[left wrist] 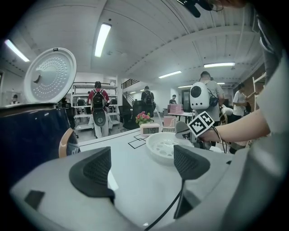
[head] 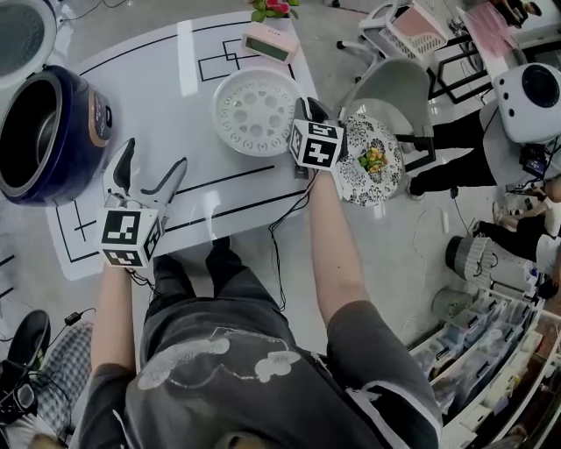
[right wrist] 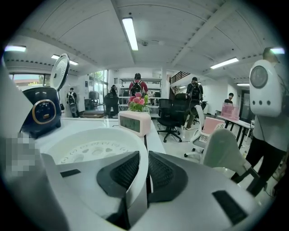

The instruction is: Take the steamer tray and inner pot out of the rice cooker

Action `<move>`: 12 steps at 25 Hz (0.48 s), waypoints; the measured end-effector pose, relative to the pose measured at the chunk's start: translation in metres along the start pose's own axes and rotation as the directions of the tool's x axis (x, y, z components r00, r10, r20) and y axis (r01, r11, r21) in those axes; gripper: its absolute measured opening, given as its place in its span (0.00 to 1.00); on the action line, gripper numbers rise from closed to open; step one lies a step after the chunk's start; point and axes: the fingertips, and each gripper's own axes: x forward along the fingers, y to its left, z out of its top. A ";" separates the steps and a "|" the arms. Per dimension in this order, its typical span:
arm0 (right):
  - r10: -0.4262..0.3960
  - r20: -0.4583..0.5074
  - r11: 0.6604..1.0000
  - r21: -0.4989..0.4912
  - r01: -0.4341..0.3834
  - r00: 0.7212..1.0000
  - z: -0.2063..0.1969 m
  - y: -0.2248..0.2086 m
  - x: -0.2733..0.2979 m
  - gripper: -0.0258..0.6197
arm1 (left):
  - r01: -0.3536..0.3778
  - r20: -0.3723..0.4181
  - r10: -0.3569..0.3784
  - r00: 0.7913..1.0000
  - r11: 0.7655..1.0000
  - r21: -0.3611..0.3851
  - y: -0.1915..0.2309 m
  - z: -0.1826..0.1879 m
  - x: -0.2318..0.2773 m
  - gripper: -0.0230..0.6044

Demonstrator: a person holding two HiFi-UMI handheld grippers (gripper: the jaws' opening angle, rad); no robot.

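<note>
The white steamer tray with its perforated floor sits on the white table, also seen in the left gripper view. My right gripper straddles its right rim. The pads stand close on either side of the rim wall, with a thin dark gap at the right pad. The dark blue rice cooker stands at the table's left with its lid raised and the inner pot inside. My left gripper hovers open and empty over the table, right of the cooker.
A pink clock and flowers stand beyond the tray. Off the table's right edge are a grey chair, a patterned plate of food and a white robot. Several people stand far behind.
</note>
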 end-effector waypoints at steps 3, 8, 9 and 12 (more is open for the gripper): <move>0.005 -0.002 1.000 -0.019 -0.005 1.000 0.001 0.002 -0.001 0.30 | -0.008 0.004 0.008 1.000 1.000 -0.009 0.003 0.001 -0.004 0.72; 0.000 0.055 1.000 -0.026 0.002 0.999 0.029 0.006 -0.022 0.40 | -0.011 0.037 0.012 0.999 1.000 -0.015 0.008 0.018 -0.014 0.72; -0.002 0.072 1.000 -0.026 0.004 0.997 0.038 0.008 -0.028 0.41 | -0.013 0.046 0.014 0.999 1.000 -0.012 0.010 0.023 -0.018 0.72; 0.003 0.126 0.999 -0.041 0.003 0.992 0.067 0.020 -0.045 0.41 | -0.027 0.088 0.026 0.996 1.000 0.011 0.016 0.041 -0.030 0.72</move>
